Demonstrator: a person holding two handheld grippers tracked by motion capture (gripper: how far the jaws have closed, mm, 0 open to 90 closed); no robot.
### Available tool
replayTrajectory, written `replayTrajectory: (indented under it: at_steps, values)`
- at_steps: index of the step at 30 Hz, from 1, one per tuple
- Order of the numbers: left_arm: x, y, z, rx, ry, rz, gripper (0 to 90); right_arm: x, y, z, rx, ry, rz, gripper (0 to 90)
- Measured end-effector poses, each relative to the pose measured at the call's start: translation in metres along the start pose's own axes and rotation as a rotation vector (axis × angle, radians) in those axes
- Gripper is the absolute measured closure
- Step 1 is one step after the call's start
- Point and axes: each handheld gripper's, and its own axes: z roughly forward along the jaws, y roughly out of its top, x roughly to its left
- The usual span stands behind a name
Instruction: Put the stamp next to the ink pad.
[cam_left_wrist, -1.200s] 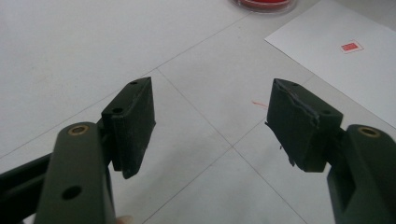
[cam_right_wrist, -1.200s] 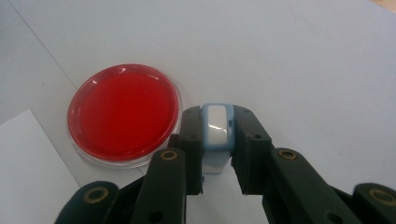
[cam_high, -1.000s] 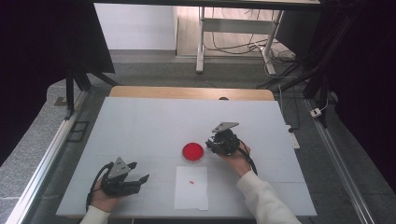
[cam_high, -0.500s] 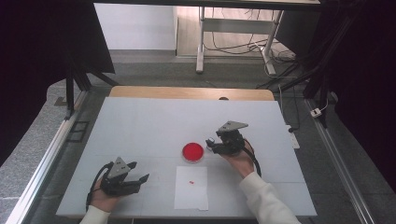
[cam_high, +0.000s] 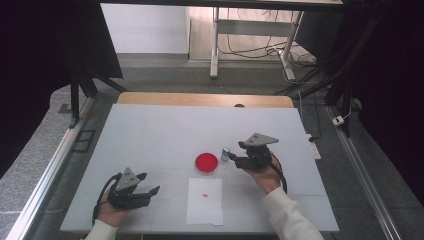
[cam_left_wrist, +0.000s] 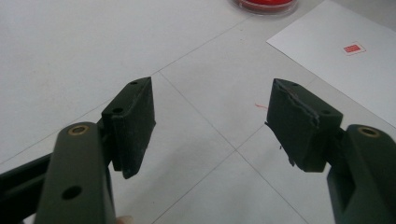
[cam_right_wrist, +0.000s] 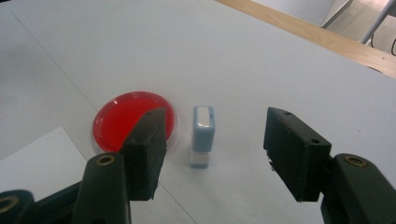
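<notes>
A small light-blue stamp (cam_high: 226, 153) (cam_right_wrist: 203, 133) stands upright on the white table, just right of a round red ink pad (cam_high: 206, 162) (cam_right_wrist: 121, 116). My right gripper (cam_high: 234, 159) (cam_right_wrist: 219, 140) is open and points at the stamp from the right. Its jaws have just been opening, and the stamp stands free a little ahead of the pads. A white paper sheet (cam_high: 205, 205) (cam_left_wrist: 336, 70) with a small red stamped mark (cam_high: 204, 194) (cam_left_wrist: 353, 48) lies in front of the pad. My left gripper (cam_high: 151, 182) (cam_left_wrist: 210, 121) rests open at the front left with nothing between its fingers.
The table's wooden back edge (cam_high: 205, 99) runs behind the white surface (cam_high: 165, 135). Metal rails (cam_high: 50, 175) flank the table on both sides. Cables and a stand (cam_high: 215, 45) sit on the floor beyond.
The right gripper has let go of the stamp beside the ink pad and drawn back to the right. The left gripper has stayed put.
</notes>
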Motion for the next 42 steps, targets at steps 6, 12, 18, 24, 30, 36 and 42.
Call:
replayTrajectory:
  at_steps: [6,12,18,24,30,36,42]
  values:
    - [0.001,0.000,0.000,0.001,0.001,0.000,32.4,-0.002,-0.007,-0.010,-0.003,0.014,-0.004,38.8]
    - [0.003,0.001,0.000,-0.005,-0.002,0.004,32.4,0.000,-0.022,-0.029,-0.024,0.035,-0.037,38.9]
    - [0.004,0.001,0.000,-0.011,-0.009,0.012,32.4,0.000,-0.043,-0.049,-0.045,0.024,-0.025,38.9]
    - [0.005,0.000,-0.001,-0.013,-0.006,0.012,32.5,-0.005,-0.063,-0.071,-0.054,0.006,-0.006,38.8]
    - [0.005,0.000,0.000,-0.007,-0.004,0.012,32.4,-0.011,-0.084,-0.090,-0.055,0.002,0.002,38.6]
    - [0.005,0.000,0.001,-0.003,-0.003,0.010,32.4,-0.019,-0.104,-0.106,-0.044,-0.019,0.021,38.6]
    - [0.004,0.000,0.001,0.002,0.001,0.012,32.4,-0.028,-0.114,-0.111,-0.041,-0.039,0.048,38.7]
